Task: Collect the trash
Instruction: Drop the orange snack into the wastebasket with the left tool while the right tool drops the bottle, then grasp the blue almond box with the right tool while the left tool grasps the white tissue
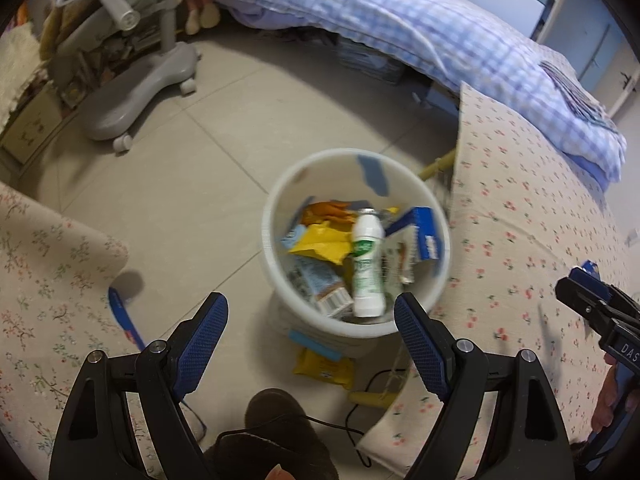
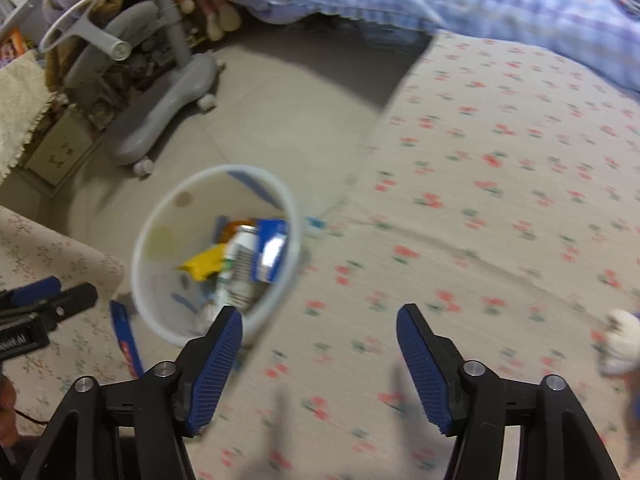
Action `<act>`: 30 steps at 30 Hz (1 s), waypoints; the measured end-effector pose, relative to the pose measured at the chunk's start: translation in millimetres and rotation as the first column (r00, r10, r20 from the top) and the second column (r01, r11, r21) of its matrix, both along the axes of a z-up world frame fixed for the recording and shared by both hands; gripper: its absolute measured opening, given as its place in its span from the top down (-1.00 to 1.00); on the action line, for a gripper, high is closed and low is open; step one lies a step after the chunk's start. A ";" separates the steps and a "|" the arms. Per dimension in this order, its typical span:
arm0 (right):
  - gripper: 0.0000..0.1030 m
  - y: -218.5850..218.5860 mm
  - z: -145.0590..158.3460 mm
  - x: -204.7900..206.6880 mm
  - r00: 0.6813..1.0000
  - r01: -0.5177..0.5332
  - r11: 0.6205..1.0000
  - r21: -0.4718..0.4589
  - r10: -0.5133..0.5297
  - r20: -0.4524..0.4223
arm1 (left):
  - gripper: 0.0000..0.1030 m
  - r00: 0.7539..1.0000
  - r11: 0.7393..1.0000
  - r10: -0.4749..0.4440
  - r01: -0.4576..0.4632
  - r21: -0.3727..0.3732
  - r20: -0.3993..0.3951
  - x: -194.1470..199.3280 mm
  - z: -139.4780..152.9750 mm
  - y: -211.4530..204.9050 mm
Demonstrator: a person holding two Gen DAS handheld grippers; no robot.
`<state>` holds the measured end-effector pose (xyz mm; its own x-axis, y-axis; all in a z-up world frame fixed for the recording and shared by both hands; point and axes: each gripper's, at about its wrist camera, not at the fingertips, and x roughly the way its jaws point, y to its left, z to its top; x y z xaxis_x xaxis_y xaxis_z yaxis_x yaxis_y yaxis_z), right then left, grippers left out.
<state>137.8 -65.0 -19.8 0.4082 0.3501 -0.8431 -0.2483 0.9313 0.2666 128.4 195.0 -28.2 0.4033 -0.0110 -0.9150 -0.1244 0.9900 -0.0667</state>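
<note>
A white trash bin (image 1: 276, 200) stands on the tiled floor beside the bed. Inside it lie a white bottle with a green label (image 1: 367, 264), a yellow wrapper (image 1: 320, 244) and a blue carton (image 1: 426, 232). My left gripper (image 1: 311, 304) is open over the bin's near rim, with nothing between its fingers. My right gripper (image 2: 320, 340) is open and empty above the flowered sheet (image 2: 500, 200), just right of the bin (image 2: 168, 224). A crumpled white scrap (image 2: 622, 340) lies on the sheet at the far right. On the floor by the bin's base rests a yellow packet (image 1: 324, 368).
A blue strip (image 1: 124, 316) lies on the floor left of the bin. A grey wheeled chair base (image 1: 140, 92) stands at the back left. A blue checked quilt (image 1: 440, 32) covers the far bed. A black cable (image 1: 360, 412) runs near a dark slipper (image 1: 276, 420).
</note>
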 end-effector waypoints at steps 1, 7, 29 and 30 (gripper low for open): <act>-0.40 -9.7 1.1 -1.8 1.000 0.012 1.000 -0.010 -0.012 -0.001 | -0.69 1.000 1.000 -0.014 0.014 0.000 -0.001 1.8 0.1 -8.0; -0.57 -71.9 8.1 -9.8 0.996 0.085 0.993 -0.079 -0.084 0.009 | -0.81 0.997 0.997 -0.072 0.072 -0.010 -0.002 8.1 1.9 -44.0; -0.61 -195.5 -33.9 3.5 0.966 0.196 0.957 -0.216 -0.226 -0.124 | -0.85 0.982 0.982 -0.188 0.188 0.002 -0.033 18.2 -1.2 -134.4; -0.61 -198.0 -34.0 4.3 0.964 0.199 0.958 -0.207 -0.229 -0.132 | -0.85 0.980 0.981 -0.195 0.195 0.002 -0.036 18.2 -1.5 -138.7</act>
